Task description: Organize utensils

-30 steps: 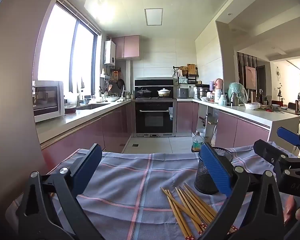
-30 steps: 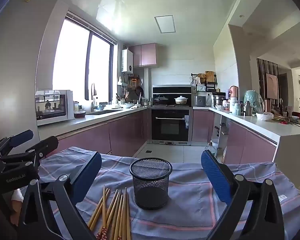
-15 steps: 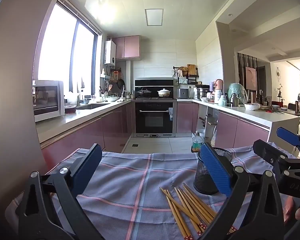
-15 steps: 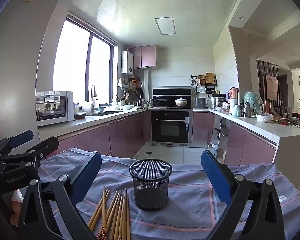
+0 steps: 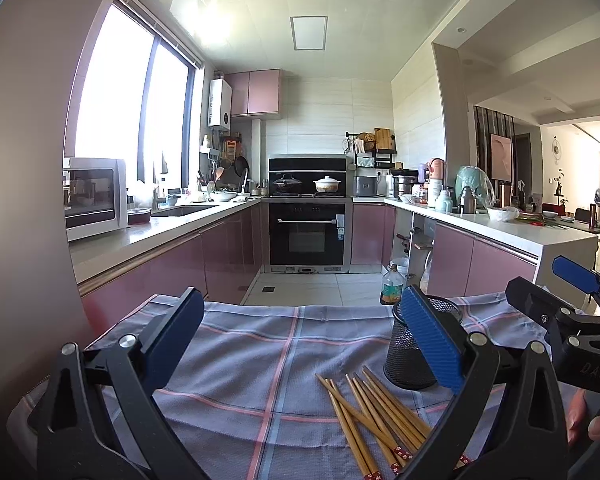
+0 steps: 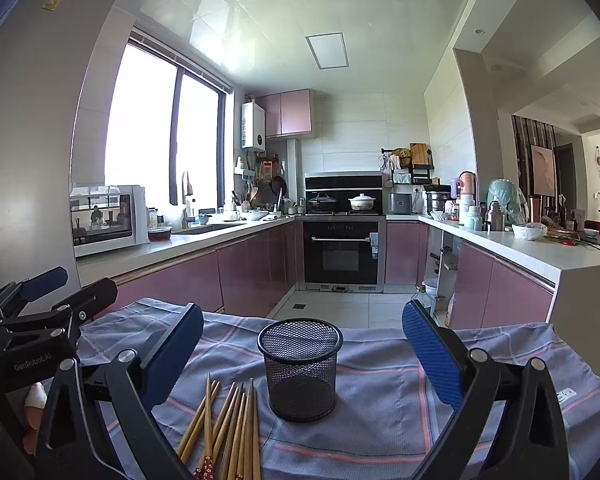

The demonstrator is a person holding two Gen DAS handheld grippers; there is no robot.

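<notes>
Both spread wide and empty, right claw [image 6: 302,354] squared to the mesh cup [image 6: 300,368], left claw [image 5: 300,344] hovering beside it, likely lining up a pick. Chopsticks [image 6: 228,424] loose on the cloth-covered surface [image 6: 380,400] just beside the upright, empty cup, none inside yet

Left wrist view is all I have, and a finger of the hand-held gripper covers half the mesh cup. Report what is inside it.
Observer: Nothing. The right wrist view shows the mesh cup whole, upright and empty.
Operator: Tell me whether the chopsticks touch it.
Observer: No. The chopsticks lie flat on the cloth, left of the cup, with a gap between them.
Operator: State how the right hand-held gripper stands.
Observer: The right hand-held gripper is wide open and holds nothing.
</notes>
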